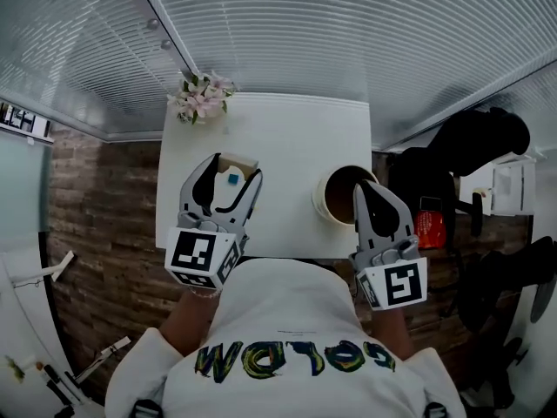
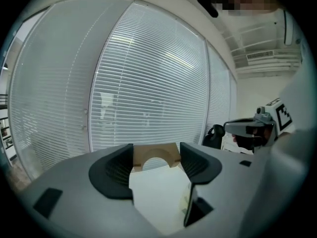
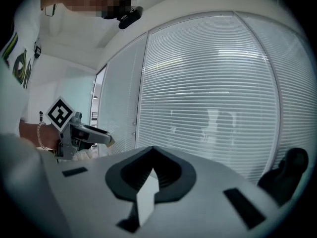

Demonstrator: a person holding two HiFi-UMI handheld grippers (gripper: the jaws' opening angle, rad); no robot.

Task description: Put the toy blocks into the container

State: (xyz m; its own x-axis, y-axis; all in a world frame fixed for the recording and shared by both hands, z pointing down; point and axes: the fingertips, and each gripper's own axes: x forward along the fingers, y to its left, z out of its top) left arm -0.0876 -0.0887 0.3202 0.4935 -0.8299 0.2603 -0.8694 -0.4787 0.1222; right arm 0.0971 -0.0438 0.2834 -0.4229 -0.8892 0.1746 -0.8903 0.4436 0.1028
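Fig. White, smooth-topped rectangular table, seen from above, with slatted blinds behind its far edge. A round container with a pale rim and a dark brown inside stands on the right half of the table, near its front edge.

I hold my left hand-held gripper over the left half of the table, forearm low and close to my body, jaws pointing away from me. In the left gripper view the left hand-held gripper has its dark ribbed pads parted and clamped on the two ends of a toy block: tan, matt, wood-like, arch-shaped, with the arch opening facing down. From above, the toy block sits at the jaw tips, well apart from the container.

My right hand-held gripper reaches over the container's near rim. Its jaws are pressed together, with nothing between them.

A small bunch of pink flowers lies at the table's far left corner.
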